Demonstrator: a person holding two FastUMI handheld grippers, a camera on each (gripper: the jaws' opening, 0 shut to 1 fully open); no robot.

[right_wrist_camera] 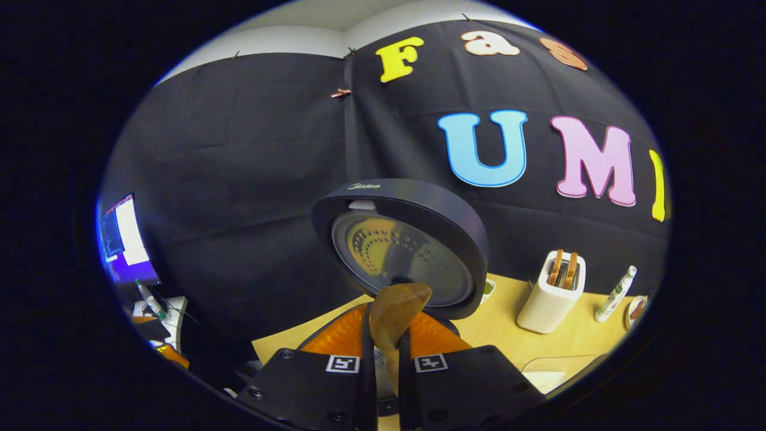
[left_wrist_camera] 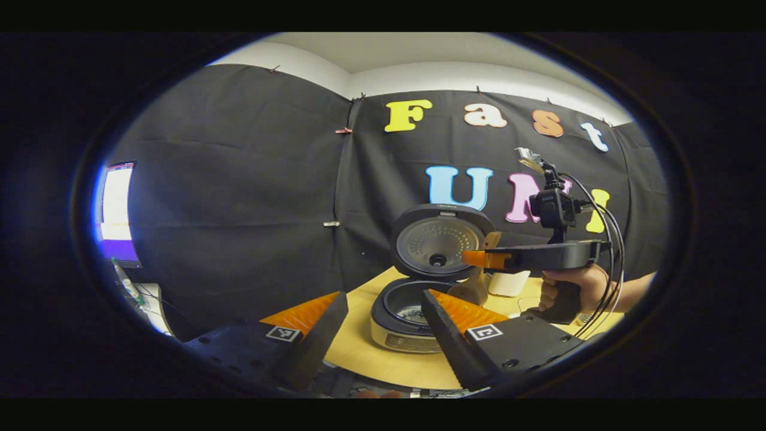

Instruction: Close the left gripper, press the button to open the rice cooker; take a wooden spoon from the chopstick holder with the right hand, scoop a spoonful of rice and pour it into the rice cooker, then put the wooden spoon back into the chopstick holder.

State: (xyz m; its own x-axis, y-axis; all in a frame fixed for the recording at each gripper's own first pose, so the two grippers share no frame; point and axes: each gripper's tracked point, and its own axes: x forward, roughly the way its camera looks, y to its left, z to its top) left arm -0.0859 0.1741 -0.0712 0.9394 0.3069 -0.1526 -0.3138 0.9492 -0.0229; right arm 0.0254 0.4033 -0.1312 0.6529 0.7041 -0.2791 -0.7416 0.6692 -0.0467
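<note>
1. The rice cooker [left_wrist_camera: 402, 320] stands on the wooden counter [left_wrist_camera: 389, 365] with its lid [left_wrist_camera: 440, 242] swung up and upright; the inner pot is exposed, with something pale at its bottom.
2. The wooden spoon [right_wrist_camera: 392, 320] is pinched between the fingers of the right gripper [right_wrist_camera: 388, 359], bowl end up, just in front of the open lid's inner plate.
3. In the left gripper view the right gripper [left_wrist_camera: 479, 258] reaches sideways over the cooker, held by a hand [left_wrist_camera: 577, 287], with the spoon hanging down at the cooker's right edge.
4. The left gripper [left_wrist_camera: 383, 311] hangs before the cooker, fingers spread wide and holding nothing.
5. The white chopstick holder [right_wrist_camera: 550, 293] stands on the counter to the right of the cooker, wooden handles sticking out of it, a small bottle [right_wrist_camera: 615, 293] beside it.
</note>
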